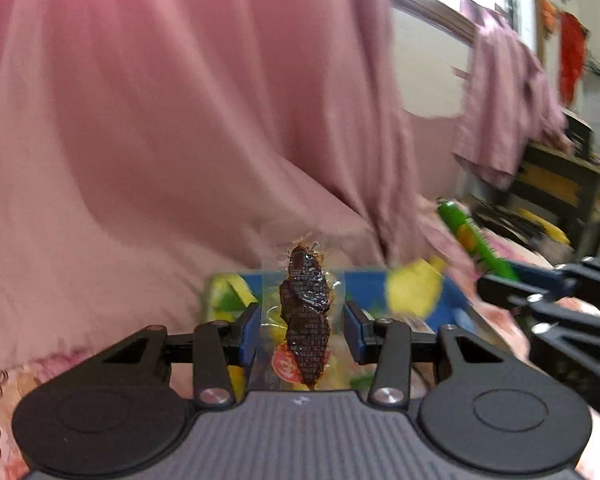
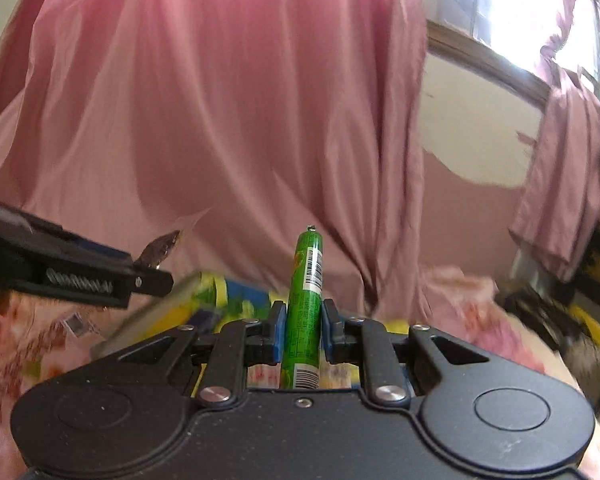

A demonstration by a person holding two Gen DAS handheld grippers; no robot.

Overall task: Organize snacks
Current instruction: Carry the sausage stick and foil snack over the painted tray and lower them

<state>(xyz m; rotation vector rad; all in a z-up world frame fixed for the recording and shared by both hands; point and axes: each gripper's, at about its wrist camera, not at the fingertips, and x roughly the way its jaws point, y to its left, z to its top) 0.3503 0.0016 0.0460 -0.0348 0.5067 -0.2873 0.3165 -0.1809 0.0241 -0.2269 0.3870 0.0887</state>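
My left gripper (image 1: 304, 320) is shut on a clear packet holding a dark brown snack (image 1: 306, 312), which stands upright between the blue pads. My right gripper (image 2: 303, 316) is shut on a green snack stick (image 2: 306, 292) with a barcode, also upright. Both are held in the air over a blue snack box (image 1: 366, 280) that contains yellow and green packets. The right wrist view shows the left gripper (image 2: 154, 278) at the left edge with the dark snack (image 2: 160, 246) poking out of it. The left wrist view shows the right gripper (image 1: 500, 282) at the right with the green stick (image 1: 472, 240).
A pink curtain (image 2: 220, 120) hangs close behind the box. A floral pink cloth (image 2: 32, 344) covers the surface under it. At the right stand a dark shelf with yellow items (image 1: 560, 184), a bright window (image 2: 500, 8) and a hanging pink garment (image 1: 508, 100).
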